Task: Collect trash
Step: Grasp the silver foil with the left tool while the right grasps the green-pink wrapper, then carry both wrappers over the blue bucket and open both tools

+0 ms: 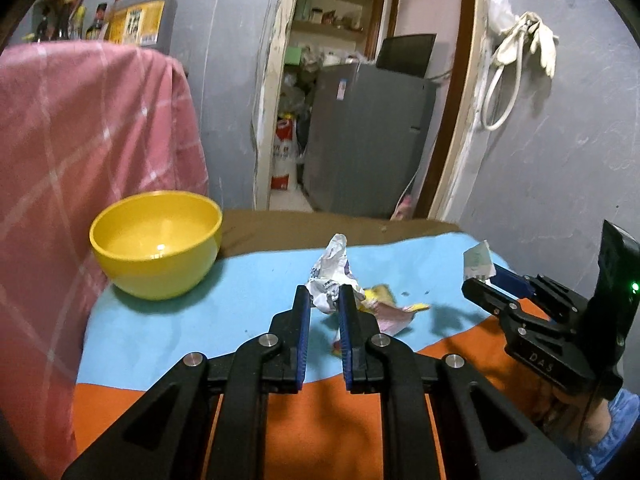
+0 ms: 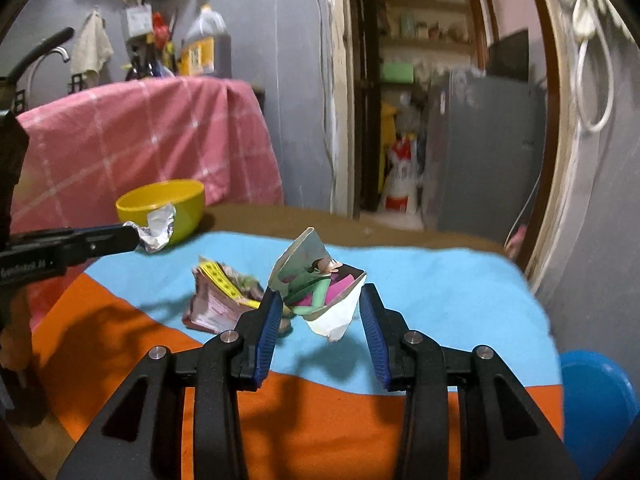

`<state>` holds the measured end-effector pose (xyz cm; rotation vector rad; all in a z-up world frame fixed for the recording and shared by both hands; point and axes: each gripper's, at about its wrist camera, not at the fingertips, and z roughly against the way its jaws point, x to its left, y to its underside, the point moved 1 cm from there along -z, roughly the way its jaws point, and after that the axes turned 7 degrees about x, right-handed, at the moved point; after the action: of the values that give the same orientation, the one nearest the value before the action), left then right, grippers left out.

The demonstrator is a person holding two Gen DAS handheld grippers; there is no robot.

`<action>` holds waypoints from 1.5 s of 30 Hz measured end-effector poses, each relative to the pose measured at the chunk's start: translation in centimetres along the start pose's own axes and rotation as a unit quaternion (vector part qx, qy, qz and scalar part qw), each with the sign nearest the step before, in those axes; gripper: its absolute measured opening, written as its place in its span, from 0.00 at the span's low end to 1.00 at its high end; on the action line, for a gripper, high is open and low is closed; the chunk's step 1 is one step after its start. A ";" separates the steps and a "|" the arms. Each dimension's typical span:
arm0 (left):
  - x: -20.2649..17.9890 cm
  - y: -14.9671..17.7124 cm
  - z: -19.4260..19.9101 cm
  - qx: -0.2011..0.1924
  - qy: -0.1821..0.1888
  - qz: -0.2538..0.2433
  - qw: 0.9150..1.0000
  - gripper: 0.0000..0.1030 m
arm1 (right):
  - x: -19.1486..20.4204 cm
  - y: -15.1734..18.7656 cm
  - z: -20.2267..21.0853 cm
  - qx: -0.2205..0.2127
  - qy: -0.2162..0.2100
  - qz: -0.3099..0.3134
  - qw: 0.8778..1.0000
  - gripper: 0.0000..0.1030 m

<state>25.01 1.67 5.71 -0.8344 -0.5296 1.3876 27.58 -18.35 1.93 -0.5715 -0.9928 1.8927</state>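
Trash in both claws: left gripper pinches the crumpled wrapper, right gripper clamps the cartoon carton scrap. We carry each clear of the cloth to the yellow bowl at ten o'clock, releasing only over its rim. Pink packet remains.

1. You had "DAS" readable in raised letters on the black body of the right gripper, seen from the left wrist view.
2. The lettering on your left gripper and the yellow jug label stayed too blurred to read.
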 end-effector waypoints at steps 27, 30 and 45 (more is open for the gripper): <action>-16.6 -3.5 -0.2 -0.066 0.113 -0.106 0.986 0.11 | -8.3 2.4 15.0 -0.184 0.160 -0.060 0.968 0.38; -19.1 -3.5 -1.3 -0.054 0.127 -0.125 0.982 0.11 | -10.4 3.2 16.0 -0.180 0.186 -0.088 0.962 0.38; -27.8 -3.1 -9.6 0.065 0.201 -0.123 0.970 0.11 | -18.9 6.9 16.5 -0.102 0.234 -0.253 0.933 0.40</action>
<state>30.40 -27.41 6.19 -0.8822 -0.2157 0.9809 21.69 -43.39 5.61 -0.7603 -0.9100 1.1346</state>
